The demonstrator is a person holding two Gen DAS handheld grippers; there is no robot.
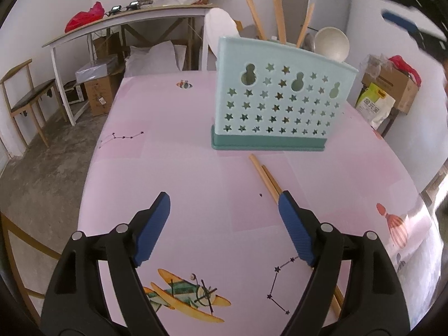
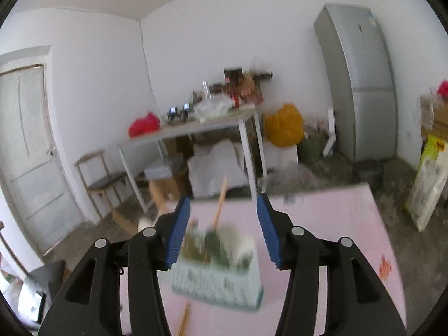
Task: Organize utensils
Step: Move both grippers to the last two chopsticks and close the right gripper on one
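The teal utensil holder (image 1: 280, 95) stands on the pink tabletop (image 1: 182, 168); two chopsticks (image 1: 266, 179) lie just before it. Left gripper (image 1: 224, 221) fingers apart, empty; right gripper (image 2: 222, 224) fingers apart above the holder.

We see our left tool (image 1: 224, 204) built of black plastic arms with long triangular cut-outs, each arm pinned by round silver rivets (two a side). Its fingers (image 1: 155, 225) wear ribbed blue pads, slim and tapering towards the tips. Our right tool (image 2: 223, 204) is made the same way: black frame, silver rivets, blue textured pads (image 2: 179, 231) on the inner faces.
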